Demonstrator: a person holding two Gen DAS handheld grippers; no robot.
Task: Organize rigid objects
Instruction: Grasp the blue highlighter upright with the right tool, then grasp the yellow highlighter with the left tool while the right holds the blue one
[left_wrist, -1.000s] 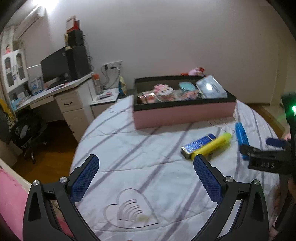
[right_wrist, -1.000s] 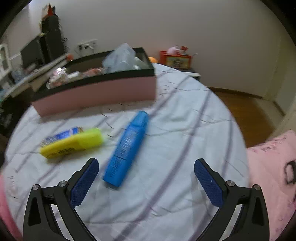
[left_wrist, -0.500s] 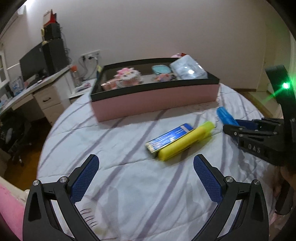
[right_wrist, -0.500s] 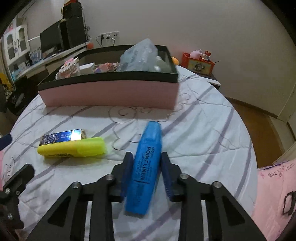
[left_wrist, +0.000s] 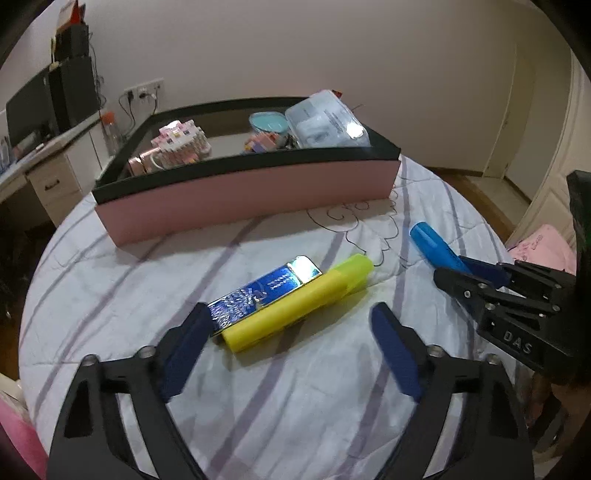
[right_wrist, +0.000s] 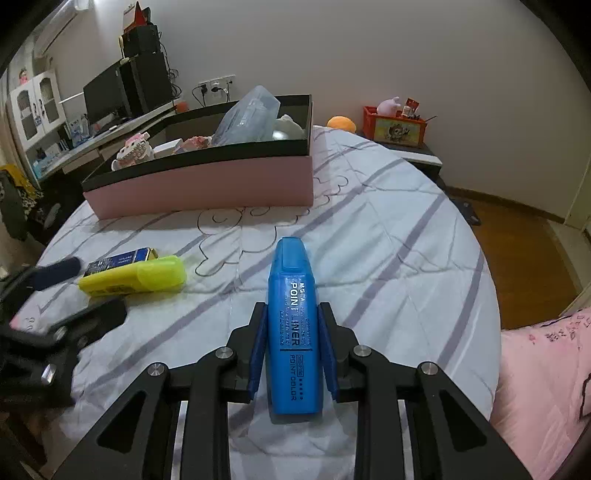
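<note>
Right gripper (right_wrist: 293, 347): clamped on the blue highlighter (right_wrist: 294, 325), a blue pad pressed flat against each long side; its jaws have just closed that bit further.
Blue highlighter: points away along the fingers, cap end forward, over the striped bedsheet (right_wrist: 388, 229).
Left gripper (left_wrist: 291, 350): jaws have just been narrowing but stand well apart, gripping nothing; whether the left pad touches the tin cannot be told.
Yellow highlighter (left_wrist: 299, 306): flat on the sheet, near end between the left fingers.
Blue tin (left_wrist: 264, 291): lies touching the yellow highlighter's far side.
Pink box (left_wrist: 251, 195): beyond both, black rim, already holding small items.
</note>
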